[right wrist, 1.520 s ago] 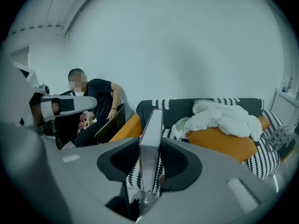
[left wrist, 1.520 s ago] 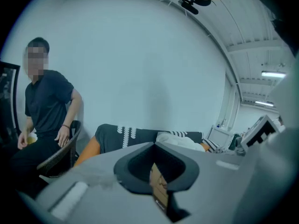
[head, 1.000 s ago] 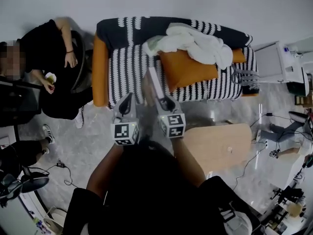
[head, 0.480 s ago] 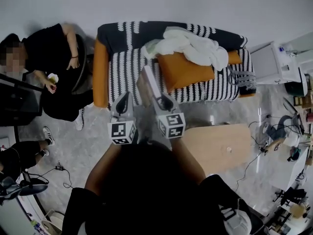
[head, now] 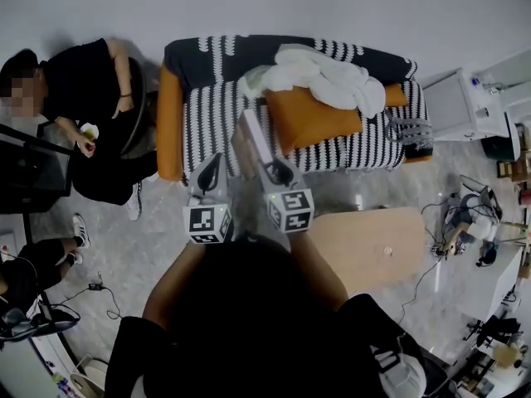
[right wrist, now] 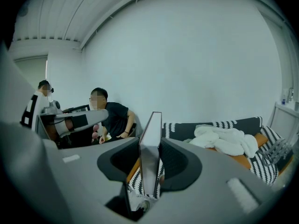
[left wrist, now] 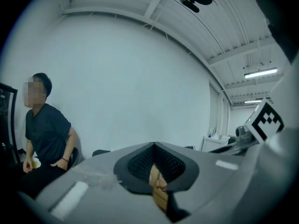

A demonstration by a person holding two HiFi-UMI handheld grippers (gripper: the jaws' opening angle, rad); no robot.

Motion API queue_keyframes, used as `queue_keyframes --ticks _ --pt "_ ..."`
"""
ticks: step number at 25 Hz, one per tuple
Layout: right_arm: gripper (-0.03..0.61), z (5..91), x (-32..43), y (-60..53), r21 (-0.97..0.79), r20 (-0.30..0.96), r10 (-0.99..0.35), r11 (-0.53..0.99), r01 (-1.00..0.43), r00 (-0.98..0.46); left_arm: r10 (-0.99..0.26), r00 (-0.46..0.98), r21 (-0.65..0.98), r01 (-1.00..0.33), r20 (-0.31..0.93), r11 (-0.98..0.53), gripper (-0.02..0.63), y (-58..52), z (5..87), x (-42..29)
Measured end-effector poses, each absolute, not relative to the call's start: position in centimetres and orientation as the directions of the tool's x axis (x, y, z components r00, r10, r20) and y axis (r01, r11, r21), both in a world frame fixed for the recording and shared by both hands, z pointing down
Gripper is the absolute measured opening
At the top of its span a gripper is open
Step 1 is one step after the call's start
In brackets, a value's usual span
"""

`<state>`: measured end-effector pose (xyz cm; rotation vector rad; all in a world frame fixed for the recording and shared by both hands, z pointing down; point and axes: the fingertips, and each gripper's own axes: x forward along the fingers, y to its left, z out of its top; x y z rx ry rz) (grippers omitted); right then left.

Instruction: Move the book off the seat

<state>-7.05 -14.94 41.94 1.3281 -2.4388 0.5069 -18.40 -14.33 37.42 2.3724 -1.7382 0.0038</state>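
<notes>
Right hand-held gripper (head: 274, 171) is clamped on the book (right wrist: 150, 143): both pads press its covers, and the book stands on edge, sticking up and forward out of the jaws

Left hand-held gripper (left wrist: 154, 148) is just left of the right one, jaws together at the tips, nothing gripped as far as its own view shows

Book looks clear of the striped seat (head: 216, 114), which lies ahead of and below both grippers. Whether it's fully past the front edge, can't tell from the head view

Step in hand, as judged: carry the book away and set it down. Doing it well:
- grip sits at one end of the book, so the rest is a long lever. Move slowly with no wrist flicks, or it can pivot in the pads
- hold it on edge during the move, tilt only just before placing
- likely drop spot is the wooden surface (head: 373, 243), to the right of the right gripper and nearer the wearer
- lower until the book bears on the surface, then open
- left gripper is free, so it could steady the far edge if the book starts to slip
- stay off the orange cushion (head: 319, 118) and white blanket (head: 332, 77), ahead and to the right

Counts:
- book: 1
- hand-held grippers: 2
- sofa: 1
- orange cushion: 1 clearly seen
- white blanket heap: 1
- wooden surface: 1
- bystanders: 2, one seated (head: 91, 98) far left of the left gripper, the other (head: 33, 272) only partly in frame
</notes>
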Motion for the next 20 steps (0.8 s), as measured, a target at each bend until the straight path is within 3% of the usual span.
queue_keyframes --ticks 10,20 --pt "0.152 41.2 -6.4 -14.3 -0.169 0.415 -0.758 0.479 -0.861 -0.503 -0.933 0.338 0.15 -0.936 0.122 -0.319 0.006 -13.9 37.4 -17.4" --pt "0.152 41.6 -0.9 -11.5 -0.176 0.403 -0.805 0.398 -0.9 -0.435 -0.902 0.412 0.149 -0.907 0.129 -0.394 0.006 -12.4 37.7 -12.2"
